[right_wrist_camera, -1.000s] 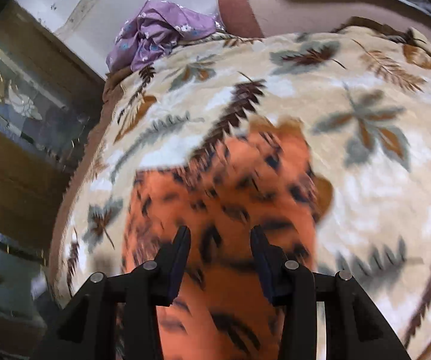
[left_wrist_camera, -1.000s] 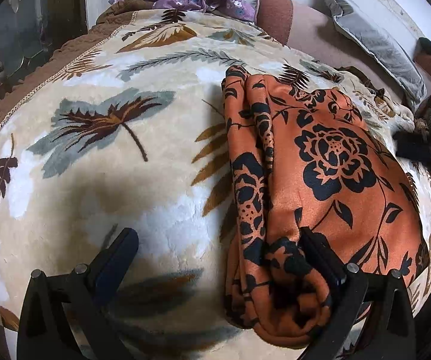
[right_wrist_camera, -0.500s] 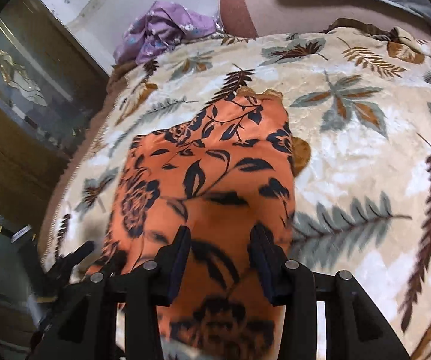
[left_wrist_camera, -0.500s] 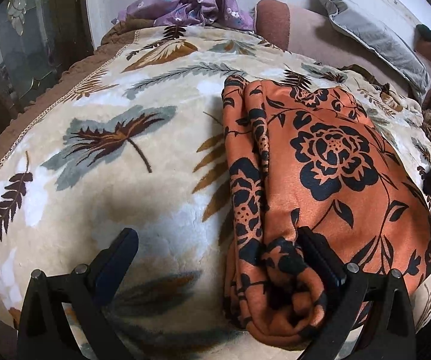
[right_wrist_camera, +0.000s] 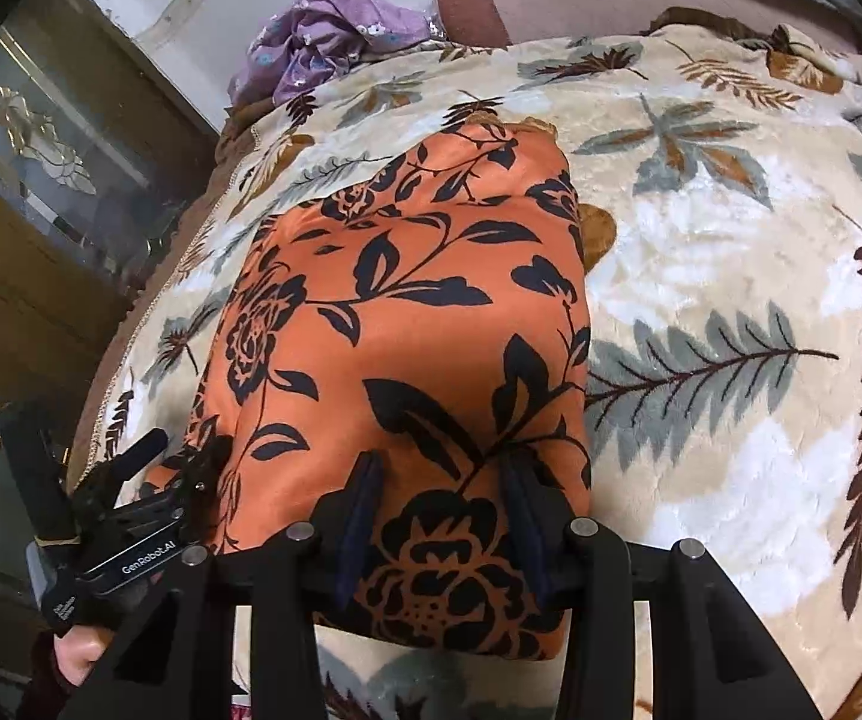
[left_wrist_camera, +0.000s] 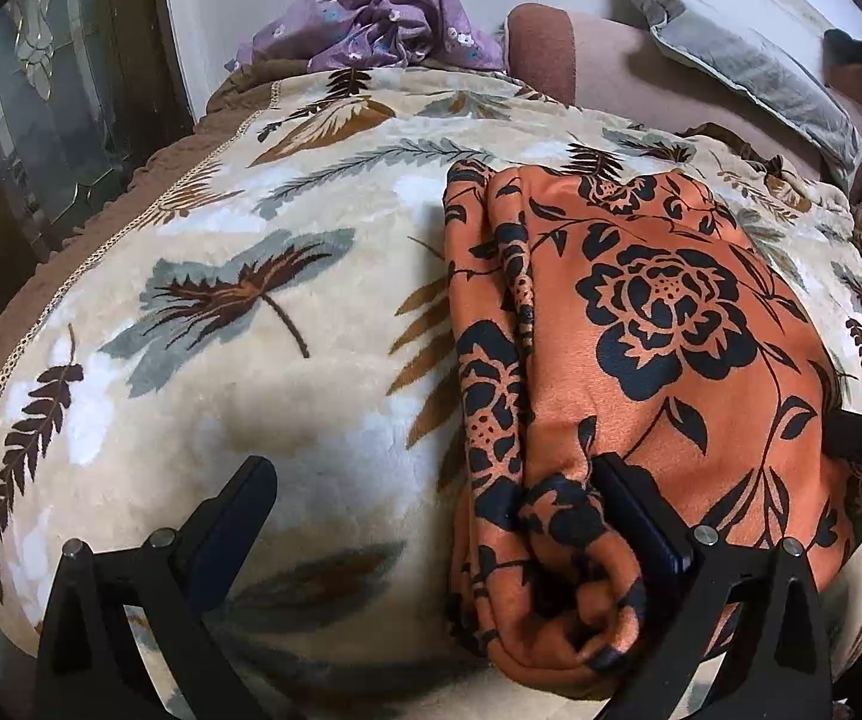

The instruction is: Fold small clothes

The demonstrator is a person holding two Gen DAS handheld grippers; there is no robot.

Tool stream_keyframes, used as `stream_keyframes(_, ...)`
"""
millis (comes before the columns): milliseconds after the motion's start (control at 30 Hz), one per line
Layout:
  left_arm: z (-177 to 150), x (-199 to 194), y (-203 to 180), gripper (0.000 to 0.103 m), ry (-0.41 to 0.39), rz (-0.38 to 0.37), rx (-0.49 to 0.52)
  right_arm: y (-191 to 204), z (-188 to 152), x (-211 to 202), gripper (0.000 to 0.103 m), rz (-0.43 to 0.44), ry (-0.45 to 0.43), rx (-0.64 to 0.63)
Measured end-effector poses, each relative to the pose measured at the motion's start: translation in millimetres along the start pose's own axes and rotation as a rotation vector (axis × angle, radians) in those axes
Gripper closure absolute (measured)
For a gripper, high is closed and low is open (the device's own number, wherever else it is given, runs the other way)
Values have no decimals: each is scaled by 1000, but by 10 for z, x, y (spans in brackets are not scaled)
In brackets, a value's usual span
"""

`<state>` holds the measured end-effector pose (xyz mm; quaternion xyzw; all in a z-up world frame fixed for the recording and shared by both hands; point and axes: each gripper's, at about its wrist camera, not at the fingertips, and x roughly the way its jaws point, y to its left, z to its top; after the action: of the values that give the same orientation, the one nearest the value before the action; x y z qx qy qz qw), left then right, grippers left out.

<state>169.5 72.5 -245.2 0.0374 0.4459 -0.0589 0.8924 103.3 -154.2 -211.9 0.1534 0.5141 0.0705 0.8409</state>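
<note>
Your orange floral garment [left_wrist_camera: 658, 360] lies folded on the leaf-patterned blanket [left_wrist_camera: 221, 312]. Your left gripper [left_wrist_camera: 436, 516] stands wide apart, released; one finger [left_wrist_camera: 640, 516] rests on the garment's bunched near corner, the other over bare blanket. Your right gripper [right_wrist_camera: 442, 516] sits partly parted over the near edge; grasp cannot be confirmed.

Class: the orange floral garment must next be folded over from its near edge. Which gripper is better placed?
Probably the right gripper: its open jaws straddle the orange garment's near edge squarely. The left gripper reaches only the bunched side.
</note>
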Motion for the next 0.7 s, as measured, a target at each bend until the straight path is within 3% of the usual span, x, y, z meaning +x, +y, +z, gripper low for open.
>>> stream_keyframes(467,-62,-60,-87,0,-46,74,41,-29,-85,-41,57,13,-46,-17)
stream_keyframes(567,-18,-88,-88,0,-10,80,40,-14,-67,-143,57,18,-38,-22)
stream_keyframes(633,50,-159,-61,0,44,68,27,-50,-69,-280,57,61,-37,0)
stream_keyframes(700,80,-282,-43,0,40,65,9,-114,-94,-437,57,106,-59,22)
